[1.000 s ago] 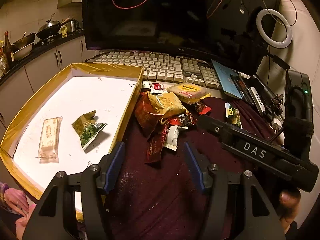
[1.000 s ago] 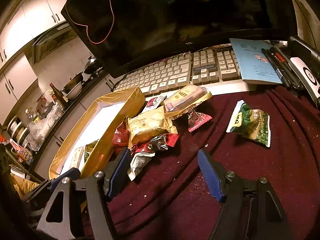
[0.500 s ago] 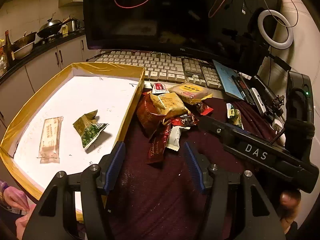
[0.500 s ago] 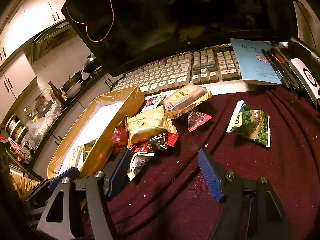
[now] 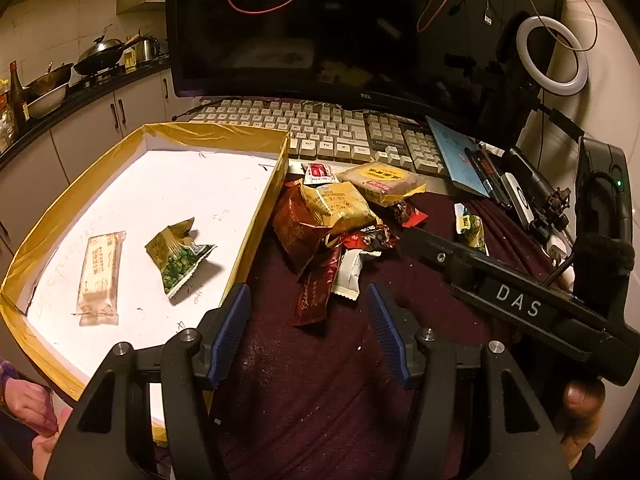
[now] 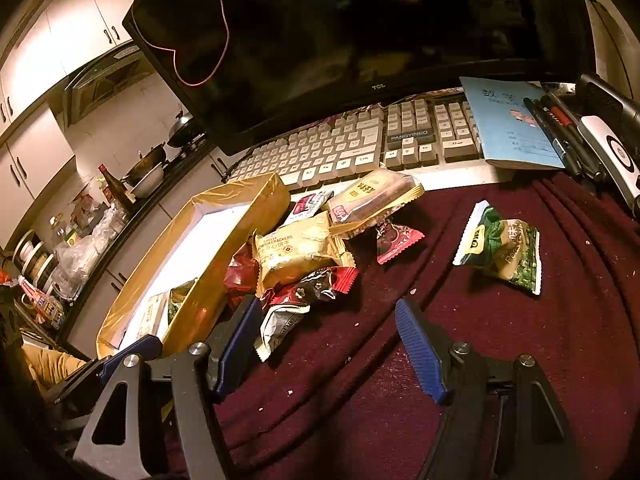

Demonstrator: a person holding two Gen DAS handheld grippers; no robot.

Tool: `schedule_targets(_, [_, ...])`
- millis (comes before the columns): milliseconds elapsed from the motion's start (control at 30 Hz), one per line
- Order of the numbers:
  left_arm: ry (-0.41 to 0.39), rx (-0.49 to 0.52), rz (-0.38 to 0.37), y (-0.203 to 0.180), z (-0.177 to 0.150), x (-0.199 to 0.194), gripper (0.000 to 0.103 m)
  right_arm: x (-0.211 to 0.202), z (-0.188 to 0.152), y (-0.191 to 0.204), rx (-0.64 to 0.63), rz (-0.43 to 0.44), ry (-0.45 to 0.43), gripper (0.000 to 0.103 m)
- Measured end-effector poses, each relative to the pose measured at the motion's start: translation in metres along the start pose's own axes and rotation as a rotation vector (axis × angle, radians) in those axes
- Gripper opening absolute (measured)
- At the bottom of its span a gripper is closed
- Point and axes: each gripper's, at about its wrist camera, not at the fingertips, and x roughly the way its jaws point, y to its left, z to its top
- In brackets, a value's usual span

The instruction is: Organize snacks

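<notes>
Left wrist view: my left gripper [image 5: 307,304] and right gripper [image 6: 328,328], jaws apart, face the snack pile [image 5: 332,224] mid-frame; next, grab one for the tray [image 5: 256,216].

The right gripper [image 6: 326,328] hangs with fingers spread over the maroon cloth [image 6: 500,340], near the snack pile [image 6: 304,256] beside the gold tray [image 6: 224,248].

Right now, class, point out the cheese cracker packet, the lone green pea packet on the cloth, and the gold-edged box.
cheese cracker packet [image 6: 298,254], right wrist view, printed front.
green pea packet [image 6: 505,251], right wrist view, middle of the bag.
gold-edged box [image 5: 256,218], left wrist view, right wall.
</notes>
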Motion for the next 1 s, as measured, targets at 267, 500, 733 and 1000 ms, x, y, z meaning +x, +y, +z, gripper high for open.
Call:
schedule_targets(267, [-0.005, -0.004, -0.004, 0.0005, 0.0012, -0.0015, 0.059, -0.0003, -0.0008, 0.0005, 0.000, -0.004, 0.002, 0.072])
schedule_targets(500, [-0.005, -0.006, -0.002, 0.0011, 0.0007, -0.0015, 0.059, -0.0002, -0.0011, 0.0015, 0.001, -0.005, 0.002, 0.072])
schedule_targets(733, [0.000, 0.006, -0.002, -0.0021, 0.0000, -0.0015, 0.059, -0.0013, -0.0014, 0.0001, 0.008, 0.002, -0.001, 0.072])
schedule_targets(1000, [0.000, 0.007, 0.000, -0.0034, -0.0003, -0.0018, 0.059, -0.0017, -0.0015, -0.0004, 0.009, 0.005, 0.000, 0.072])
